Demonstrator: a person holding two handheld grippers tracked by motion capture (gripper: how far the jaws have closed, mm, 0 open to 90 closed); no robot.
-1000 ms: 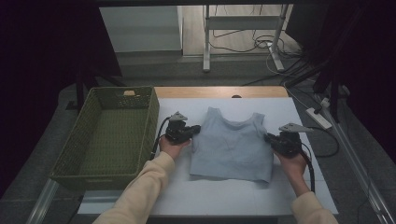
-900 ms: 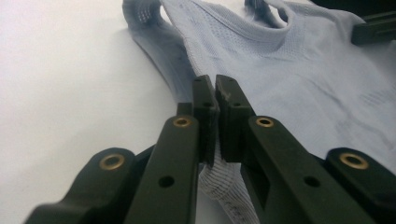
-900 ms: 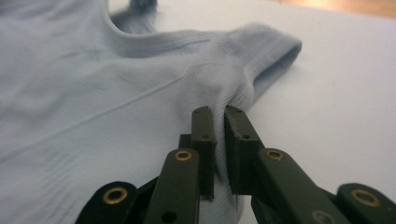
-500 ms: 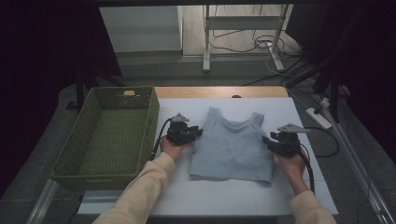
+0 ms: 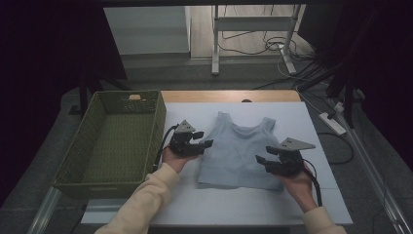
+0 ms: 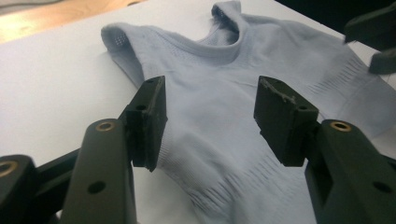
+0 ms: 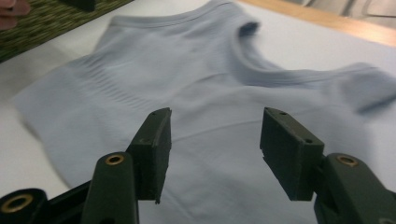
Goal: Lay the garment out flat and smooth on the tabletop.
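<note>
A pale blue sleeveless top (image 5: 238,148) lies flat on the white table sheet (image 5: 234,204), neck toward the far edge. My left gripper (image 5: 207,144) hovers at the top's left side, jaws open after just opening, nothing between them. In the left gripper view the top (image 6: 243,107) lies spread beyond the open left gripper (image 6: 210,119). My right gripper (image 5: 260,162) is over the top's lower right part, also open after just opening, with nothing held. The right gripper view looks across the top (image 7: 210,88) past the open right gripper (image 7: 215,149).
A green woven basket (image 5: 114,141) stands at the left of the sheet, close to my left hand. Bare wood of the table (image 5: 229,95) runs along the far edge. A power strip (image 5: 332,123) and cables lie on the floor to the right.
Both grippers have let go of the top's sides and opened. The left one lifted slightly; the right one moved down and toward the near edge, over the top's lower right part.
</note>
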